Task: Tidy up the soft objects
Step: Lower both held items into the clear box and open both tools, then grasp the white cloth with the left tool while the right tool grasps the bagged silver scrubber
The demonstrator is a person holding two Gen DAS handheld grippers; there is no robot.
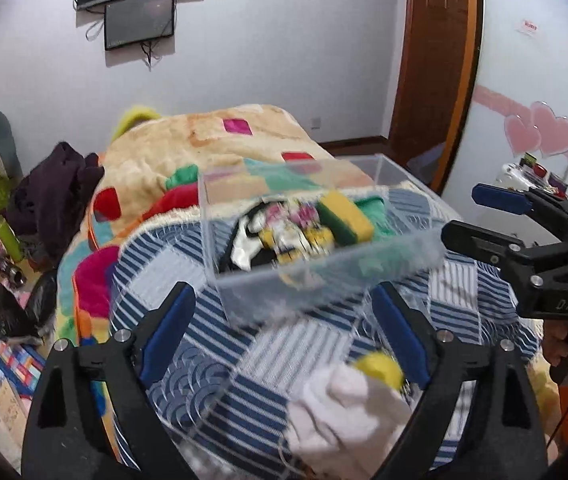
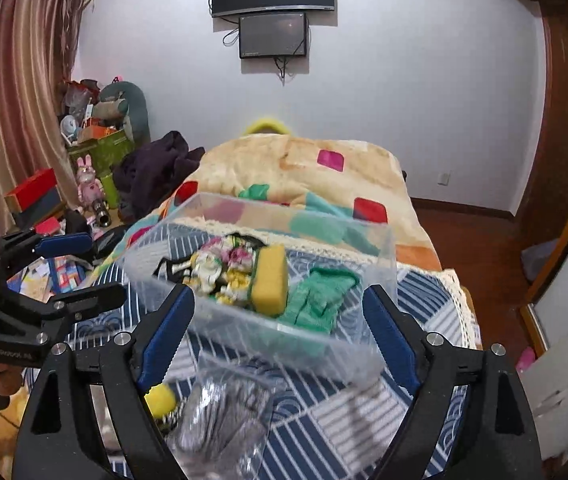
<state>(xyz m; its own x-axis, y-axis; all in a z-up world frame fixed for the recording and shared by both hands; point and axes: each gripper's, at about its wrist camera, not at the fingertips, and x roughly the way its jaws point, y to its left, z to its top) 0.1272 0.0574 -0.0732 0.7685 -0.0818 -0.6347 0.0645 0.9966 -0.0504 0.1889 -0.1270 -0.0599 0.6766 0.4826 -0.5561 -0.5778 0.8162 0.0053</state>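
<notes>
A clear plastic bin (image 1: 324, 280) (image 2: 324, 344) stands on the blue-and-white patterned cloth. It holds a yellow-green sponge (image 1: 346, 216) (image 2: 270, 280), a green cloth (image 2: 320, 296), and a floral and black-white fabric bundle (image 1: 284, 236) (image 2: 224, 264). My left gripper (image 1: 284, 336) is open above the cloth. Below it lie a white cloth (image 1: 344, 412) and a yellow pom-pom (image 1: 380, 368). My right gripper (image 2: 280, 332) is open in front of the bin. Below it lie a grey item in a clear bag (image 2: 224, 412) and the pom-pom (image 2: 160, 400).
A beige blanket with coloured squares (image 2: 304, 168) covers the bed behind the bin. Dark clothing (image 2: 156, 168) lies at the bed's left edge. Boxes and toys (image 2: 84, 152) clutter the floor on the left. A wooden door (image 1: 432, 60) stands at the right.
</notes>
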